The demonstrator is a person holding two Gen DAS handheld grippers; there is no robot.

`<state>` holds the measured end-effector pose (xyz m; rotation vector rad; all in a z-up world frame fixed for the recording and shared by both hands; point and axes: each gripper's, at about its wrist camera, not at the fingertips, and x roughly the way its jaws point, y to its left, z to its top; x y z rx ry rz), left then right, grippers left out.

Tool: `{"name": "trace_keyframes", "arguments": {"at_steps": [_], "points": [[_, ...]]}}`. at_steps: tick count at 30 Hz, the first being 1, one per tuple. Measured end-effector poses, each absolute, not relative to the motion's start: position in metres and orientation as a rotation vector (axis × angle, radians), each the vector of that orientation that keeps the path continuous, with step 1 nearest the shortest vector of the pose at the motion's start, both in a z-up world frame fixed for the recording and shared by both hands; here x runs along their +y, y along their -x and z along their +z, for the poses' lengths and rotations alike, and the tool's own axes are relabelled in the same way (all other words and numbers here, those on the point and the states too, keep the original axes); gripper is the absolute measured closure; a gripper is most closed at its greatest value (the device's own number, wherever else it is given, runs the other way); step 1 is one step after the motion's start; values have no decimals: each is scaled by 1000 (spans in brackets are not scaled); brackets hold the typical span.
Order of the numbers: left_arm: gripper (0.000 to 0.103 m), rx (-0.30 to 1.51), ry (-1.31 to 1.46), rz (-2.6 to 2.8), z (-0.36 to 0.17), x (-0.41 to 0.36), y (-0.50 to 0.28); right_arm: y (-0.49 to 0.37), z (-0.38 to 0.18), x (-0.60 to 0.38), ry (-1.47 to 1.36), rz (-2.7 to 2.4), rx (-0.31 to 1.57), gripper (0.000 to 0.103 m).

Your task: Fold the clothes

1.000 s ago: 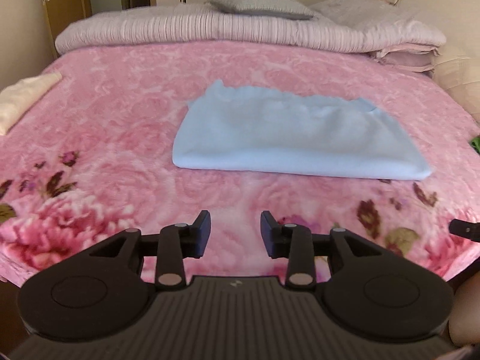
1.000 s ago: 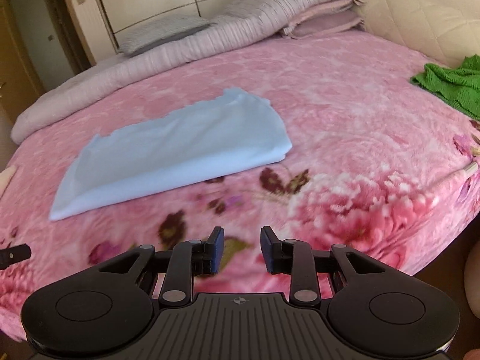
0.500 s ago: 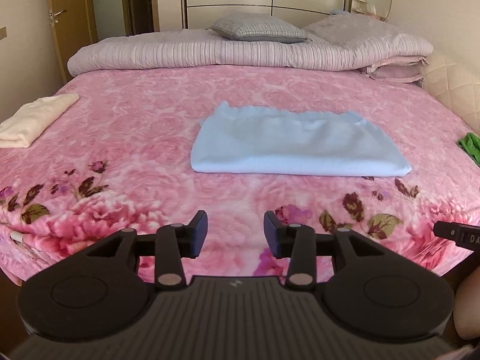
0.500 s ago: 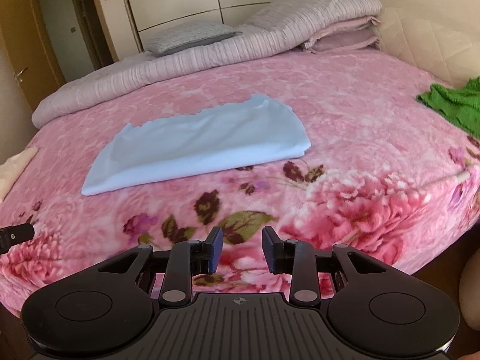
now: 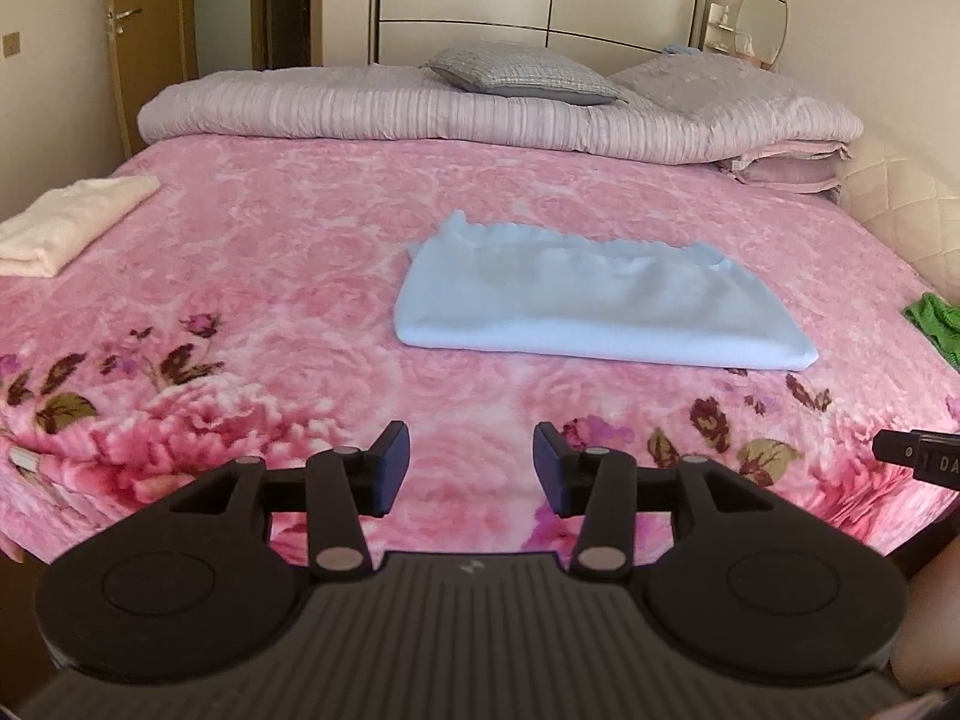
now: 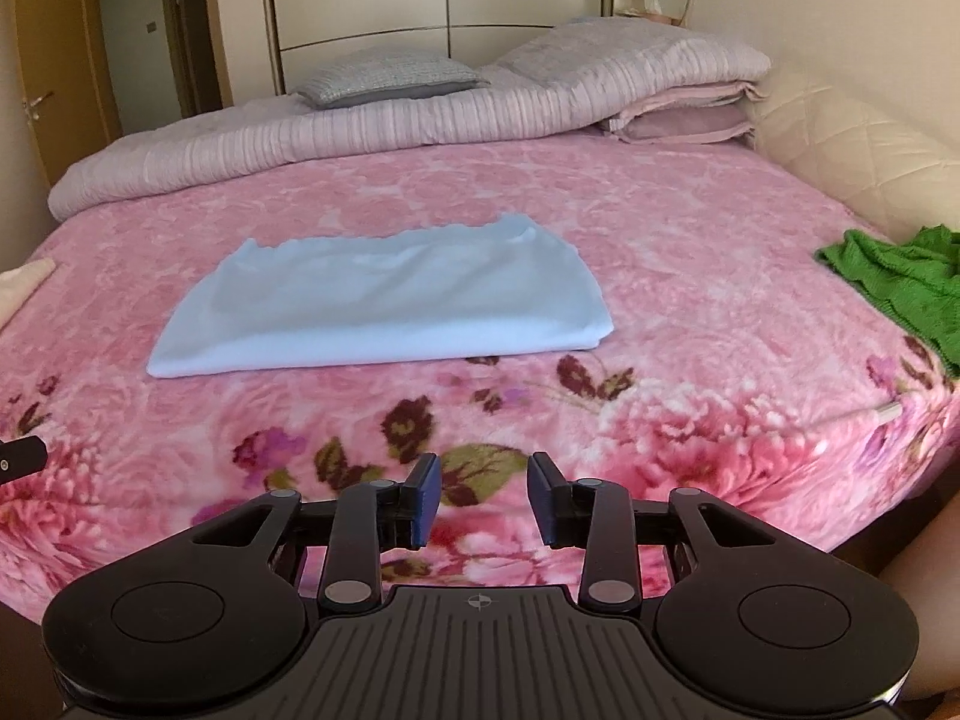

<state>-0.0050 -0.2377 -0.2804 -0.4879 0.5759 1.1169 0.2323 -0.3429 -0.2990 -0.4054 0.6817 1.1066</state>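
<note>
You've drawn both grippers back from the bed since a second ago, so the light blue cloth (image 5: 600,306) looks farther off. Your left gripper (image 5: 471,461) and right gripper (image 6: 483,491) hang with jaws parted, holding nothing. The cloth lies folded mid-blanket (image 5: 300,276), between a cream towel (image 5: 66,222) and a green garment (image 6: 900,282).

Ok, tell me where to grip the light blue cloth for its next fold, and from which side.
Take the light blue cloth at its short ends. Likely the right gripper pinches the thick folded right corner from the right; the left gripper takes the left corner. It lies flat, long side toward you, wavy loose edge at the back, so ends fold together.
</note>
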Motion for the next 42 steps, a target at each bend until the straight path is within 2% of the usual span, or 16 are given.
{"name": "trace_keyframes", "arguments": {"at_steps": [11,17,20,22,24,25,33,38,39,40,41,42], "points": [[62,592,566,1080,-305,-198,1,-252,-312,-312,431,1048,719,66],[61,604,649,1100,-326,-164,4,-274,-338,-289,405,1032,808,66],[60,563,755,1086,-340,-143,10,-300,-354,-288,227,1064,937,66],[60,507,880,1089,-351,-124,17,-329,-371,-289,-8,1082,1105,62],[58,419,1020,1093,-363,-103,25,-356,-391,-288,-232,1049,1254,44],[58,377,1075,1093,-368,-94,28,-369,-401,-287,-337,1022,1317,41],[57,184,1347,1119,-412,-20,18,-427,-438,-250,-587,860,1347,40],[55,38,1445,1120,-430,-3,16,-449,-446,-226,-650,854,1328,40],[54,19,1454,1116,-432,0,17,-451,-447,-221,-644,856,1325,42],[57,3,1451,1111,-433,1,17,-453,-446,-216,-630,861,1314,48],[71,1,1439,1113,-433,2,16,-456,-447,-212,-591,846,1313,71],[86,16,1422,1123,-434,2,16,-458,-447,-207,-556,831,1312,85]]}}
